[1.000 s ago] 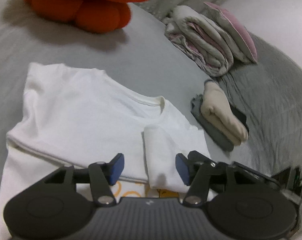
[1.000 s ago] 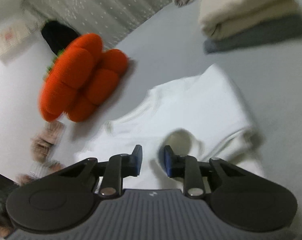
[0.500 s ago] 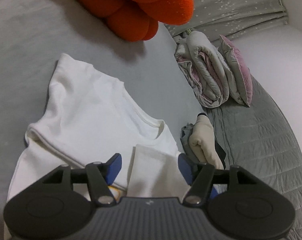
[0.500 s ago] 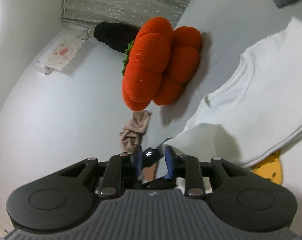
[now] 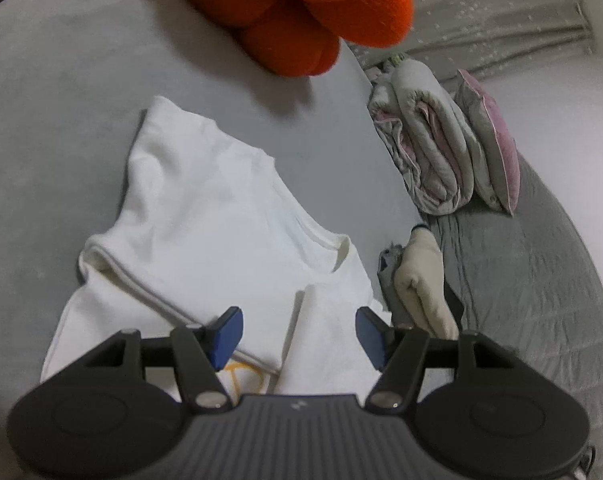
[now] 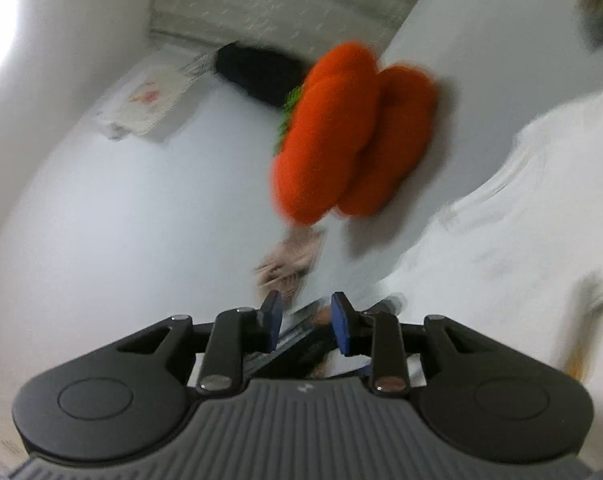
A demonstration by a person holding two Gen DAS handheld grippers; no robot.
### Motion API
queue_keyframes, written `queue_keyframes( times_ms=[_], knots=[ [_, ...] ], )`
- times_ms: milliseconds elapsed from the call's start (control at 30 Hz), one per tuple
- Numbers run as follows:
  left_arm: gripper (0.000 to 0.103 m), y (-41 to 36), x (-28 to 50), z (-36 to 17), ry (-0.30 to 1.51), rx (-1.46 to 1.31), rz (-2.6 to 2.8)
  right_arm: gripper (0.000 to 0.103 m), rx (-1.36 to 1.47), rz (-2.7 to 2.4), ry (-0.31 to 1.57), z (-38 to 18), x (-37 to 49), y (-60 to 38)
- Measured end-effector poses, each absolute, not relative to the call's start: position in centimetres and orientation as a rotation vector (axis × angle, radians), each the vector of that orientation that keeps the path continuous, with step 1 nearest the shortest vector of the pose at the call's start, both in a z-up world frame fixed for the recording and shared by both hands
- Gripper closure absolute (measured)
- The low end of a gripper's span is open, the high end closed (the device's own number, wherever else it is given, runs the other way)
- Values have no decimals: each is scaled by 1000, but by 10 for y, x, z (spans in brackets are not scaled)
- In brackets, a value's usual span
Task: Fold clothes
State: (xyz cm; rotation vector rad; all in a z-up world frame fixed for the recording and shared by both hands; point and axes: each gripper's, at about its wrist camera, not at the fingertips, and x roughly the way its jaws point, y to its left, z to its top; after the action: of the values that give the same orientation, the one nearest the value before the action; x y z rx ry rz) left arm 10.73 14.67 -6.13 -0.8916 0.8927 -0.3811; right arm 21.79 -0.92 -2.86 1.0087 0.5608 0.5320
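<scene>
- The left tongs hang wide apart and hold nothing, just above the near part of the shirt.
- The shirt lies on the grey bed, partly folded: one sleeve is turned in over the body, and a folded edge runs across it near the tongs.
- Left of the shirt the bed is bare to the frame edge.
- The orange cushion sits beyond the shirt's far edge, with a bare strip between them.
- Just right of the collar is a folded stack, beige over grey; further back lie a rolled quilt and a pink pillow.
- The right tongs stand narrowly apart and hold nothing; this view is blurred.
- There the shirt spreads to the right and the cushion is ahead.
</scene>
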Motion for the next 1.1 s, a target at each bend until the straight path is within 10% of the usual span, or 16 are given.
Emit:
queue_keyframes(
  times_ms=[667, 1100],
  knots=[
    [37, 43, 61, -36, 717, -2, -637, 70, 1006, 171, 903, -89, 200, -43],
    [37, 15, 38, -37, 584, 195, -594, 85, 1211, 378, 778, -70, 201, -44]
  ],
)
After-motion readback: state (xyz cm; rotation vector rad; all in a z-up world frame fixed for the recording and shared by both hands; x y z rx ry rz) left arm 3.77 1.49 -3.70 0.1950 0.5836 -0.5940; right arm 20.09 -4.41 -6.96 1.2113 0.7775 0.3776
